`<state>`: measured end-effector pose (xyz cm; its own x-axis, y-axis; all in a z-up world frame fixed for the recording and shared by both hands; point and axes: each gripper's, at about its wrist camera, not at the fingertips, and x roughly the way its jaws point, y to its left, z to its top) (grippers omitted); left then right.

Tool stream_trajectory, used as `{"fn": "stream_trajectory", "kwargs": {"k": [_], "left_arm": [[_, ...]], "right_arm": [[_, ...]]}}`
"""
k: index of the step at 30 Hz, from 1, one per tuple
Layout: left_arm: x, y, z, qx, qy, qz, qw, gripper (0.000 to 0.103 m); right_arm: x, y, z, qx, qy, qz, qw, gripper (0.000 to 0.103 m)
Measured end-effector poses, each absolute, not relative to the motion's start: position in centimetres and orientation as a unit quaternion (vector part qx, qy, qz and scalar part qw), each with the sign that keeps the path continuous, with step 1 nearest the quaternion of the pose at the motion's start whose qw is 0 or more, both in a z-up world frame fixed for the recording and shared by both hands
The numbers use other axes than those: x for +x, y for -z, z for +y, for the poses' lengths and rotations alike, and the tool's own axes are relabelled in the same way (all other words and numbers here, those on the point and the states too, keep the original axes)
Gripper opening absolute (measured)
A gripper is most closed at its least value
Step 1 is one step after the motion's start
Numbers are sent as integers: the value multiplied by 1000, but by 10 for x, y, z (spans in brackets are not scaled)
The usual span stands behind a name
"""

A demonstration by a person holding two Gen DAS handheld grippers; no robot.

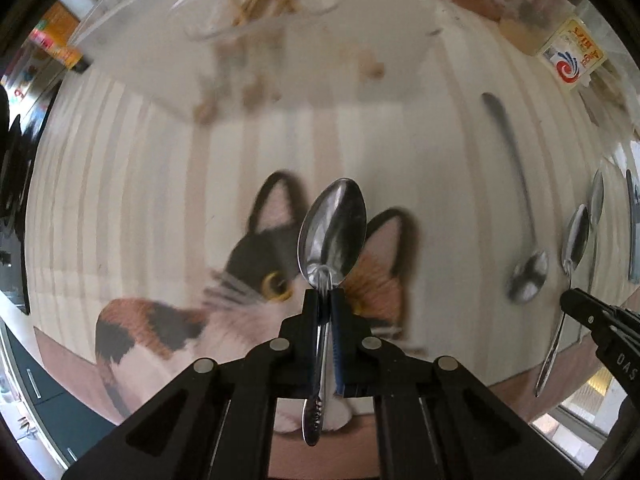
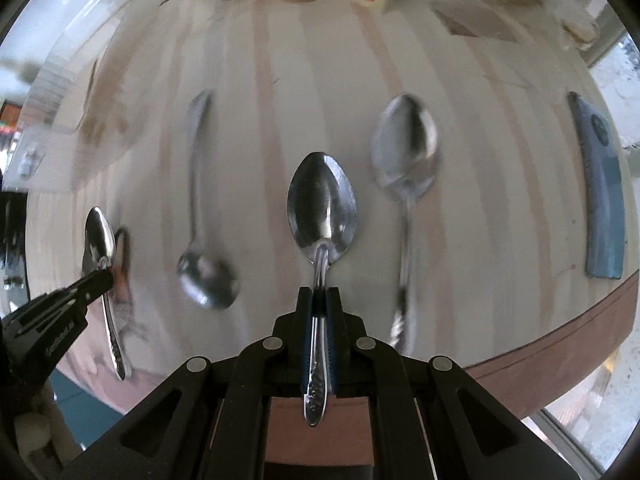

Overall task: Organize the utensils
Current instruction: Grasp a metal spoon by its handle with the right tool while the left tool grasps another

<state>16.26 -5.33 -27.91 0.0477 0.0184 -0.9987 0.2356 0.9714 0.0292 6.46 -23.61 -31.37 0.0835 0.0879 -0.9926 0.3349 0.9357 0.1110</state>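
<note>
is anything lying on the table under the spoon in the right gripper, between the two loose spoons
Nothing visible does. The right gripper holds its spoon over bare table, in the gap between the ladle-like spoon and the larger spoon.

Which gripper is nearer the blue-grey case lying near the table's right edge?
Right. The right gripper, shut on a spoon, has the case in plain view on its right. The left gripper, holding another spoon, sits farther left over the cat mat.

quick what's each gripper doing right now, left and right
Left gripper: shut on a spoon.
Right gripper: shut on another spoon.
</note>
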Motion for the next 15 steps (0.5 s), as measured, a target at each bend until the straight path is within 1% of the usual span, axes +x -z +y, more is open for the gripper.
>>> {"fn": "stream_trajectory", "kwargs": {"k": [3,5,15], "left_arm": [[163,278,-46,89,86,688,715,4],[166,281,-23,93,90,688,714,4],[164,282,-24,92,101,685,716,5]], "right_arm": [[59,316,-224,146,86,680,714,7],[57,316,-220,142,93,680,713,7],[60,314,-218,121,117,686,708,8]]}}
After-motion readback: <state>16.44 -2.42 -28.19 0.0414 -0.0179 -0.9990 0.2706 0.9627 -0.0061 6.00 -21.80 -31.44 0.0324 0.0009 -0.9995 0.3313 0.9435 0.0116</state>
